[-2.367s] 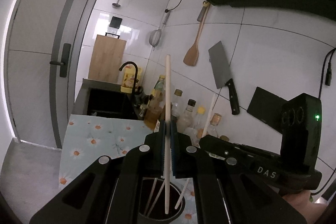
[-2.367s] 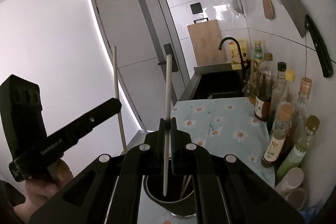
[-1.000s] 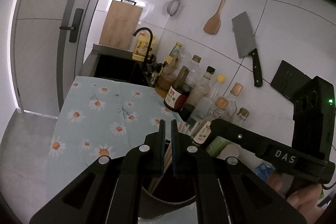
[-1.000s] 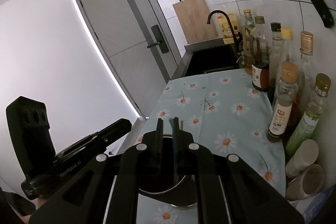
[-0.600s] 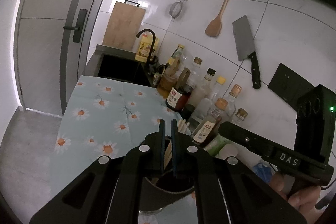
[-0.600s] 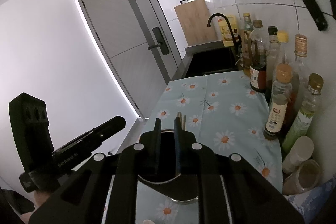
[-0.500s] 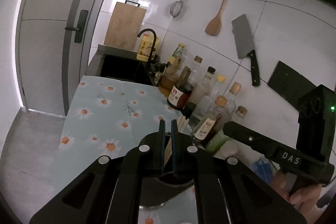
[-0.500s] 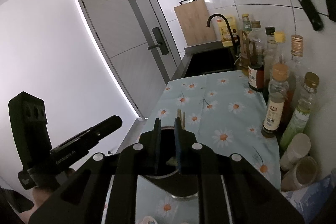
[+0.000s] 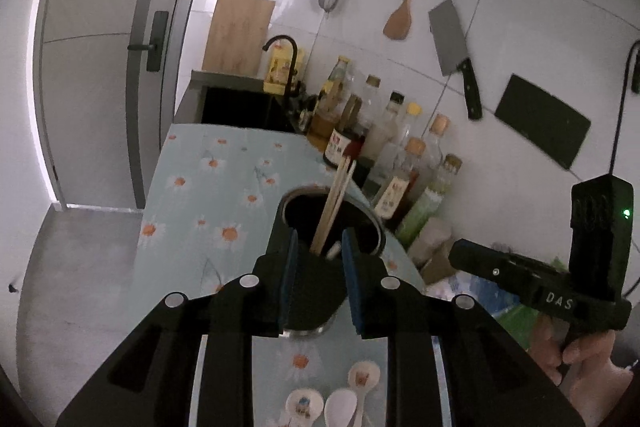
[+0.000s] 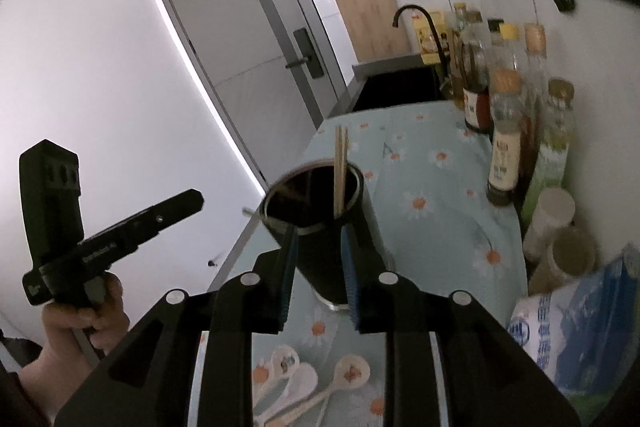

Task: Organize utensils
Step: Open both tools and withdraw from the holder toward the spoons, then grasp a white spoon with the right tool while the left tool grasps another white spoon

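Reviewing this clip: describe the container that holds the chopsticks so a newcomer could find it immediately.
On the daisy-print blue tablecloth, left of the row of sauce bottles, stands a dark cylindrical metal cup. Wooden chopsticks lean out of it, unlike anything nearby.

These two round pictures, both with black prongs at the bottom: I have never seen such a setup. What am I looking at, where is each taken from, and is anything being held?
No robot here: a person holds a hand tool with two fingers in each hand, and a wide-angle camera on each tool looks along those fingers. One picture is from the left gripper, with the right tool at its right edge; the other is from the right gripper, with the left tool and hand at its left. On the flowered cloth stands a dark cup with chopsticks in it. Spoons lie nearer the camera, and bottles line the wall. Neither gripper holds anything; the left jaws are opening.
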Demonstrator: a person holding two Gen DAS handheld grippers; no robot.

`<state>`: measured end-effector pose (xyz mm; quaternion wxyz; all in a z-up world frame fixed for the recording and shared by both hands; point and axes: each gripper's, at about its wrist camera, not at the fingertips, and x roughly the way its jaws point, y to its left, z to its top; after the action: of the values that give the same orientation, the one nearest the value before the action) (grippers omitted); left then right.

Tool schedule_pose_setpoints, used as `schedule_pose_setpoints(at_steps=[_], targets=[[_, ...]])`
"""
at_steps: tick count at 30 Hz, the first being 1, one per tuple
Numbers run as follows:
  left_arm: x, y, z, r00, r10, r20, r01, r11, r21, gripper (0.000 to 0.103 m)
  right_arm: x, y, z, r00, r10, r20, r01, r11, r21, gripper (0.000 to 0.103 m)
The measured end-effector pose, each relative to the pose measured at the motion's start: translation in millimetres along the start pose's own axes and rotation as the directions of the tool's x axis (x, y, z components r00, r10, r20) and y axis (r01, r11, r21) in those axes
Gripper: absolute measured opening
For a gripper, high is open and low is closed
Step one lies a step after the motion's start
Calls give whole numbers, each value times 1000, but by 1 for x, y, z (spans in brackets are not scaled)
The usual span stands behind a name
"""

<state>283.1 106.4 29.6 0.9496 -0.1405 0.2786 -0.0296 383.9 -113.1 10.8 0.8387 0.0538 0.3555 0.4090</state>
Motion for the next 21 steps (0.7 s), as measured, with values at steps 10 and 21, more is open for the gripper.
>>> schedule_pose_setpoints(at_steps=[10,21], targets=[[1,11,-42,993,7,-116,-8,1000,-8,22,10,-8,-39,995,14,-100,-12,1000,24,24],[22,25,-90,961,14,-276,-19,1000,-14,22,46,-16,-91,966,78,-247,-54,993,103,24]])
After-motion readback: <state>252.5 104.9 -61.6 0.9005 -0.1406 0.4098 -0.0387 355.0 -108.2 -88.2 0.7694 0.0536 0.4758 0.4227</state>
